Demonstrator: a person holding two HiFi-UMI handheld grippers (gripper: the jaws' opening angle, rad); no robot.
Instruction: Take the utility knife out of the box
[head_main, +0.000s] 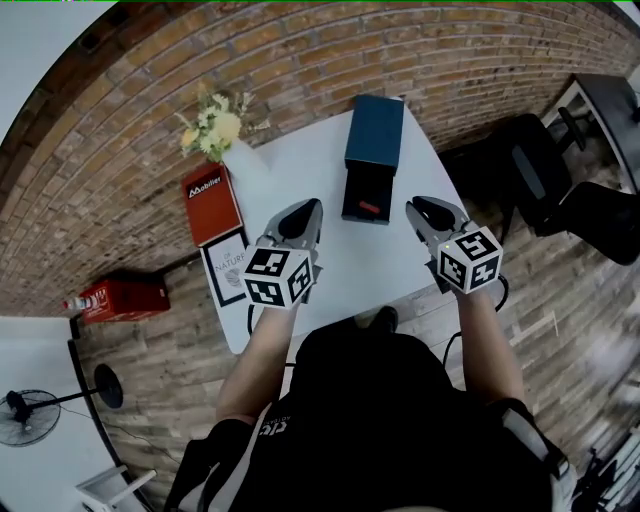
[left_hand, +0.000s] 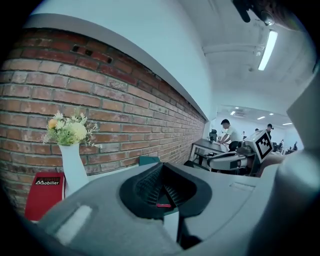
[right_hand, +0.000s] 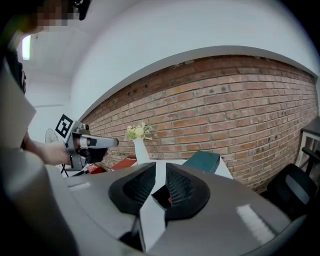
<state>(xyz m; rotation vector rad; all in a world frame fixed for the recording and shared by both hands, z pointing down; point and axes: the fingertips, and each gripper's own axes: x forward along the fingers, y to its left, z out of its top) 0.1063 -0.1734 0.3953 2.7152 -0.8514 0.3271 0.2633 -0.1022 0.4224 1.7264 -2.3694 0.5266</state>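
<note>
On the white table (head_main: 300, 160) stands a box with a raised teal lid (head_main: 375, 128) and a black tray (head_main: 368, 190) in front of it. A small red utility knife (head_main: 370, 207) lies in the tray. My left gripper (head_main: 312, 207) hovers to the tray's left, jaws shut and empty. My right gripper (head_main: 415, 208) hovers to the tray's right, jaws open with nothing between them. In the left gripper view, the left gripper (left_hand: 161, 172) points at the teal lid (left_hand: 149, 160). In the right gripper view, the tray with the red knife (right_hand: 170, 201) shows through the right gripper (right_hand: 160, 172).
A white vase of flowers (head_main: 215, 130), a red book (head_main: 210, 205) and a printed card (head_main: 226, 266) occupy the table's left side. A red box (head_main: 120, 298) and a fan (head_main: 25, 410) stand on the floor at the left. Black chairs (head_main: 540, 170) are at the right.
</note>
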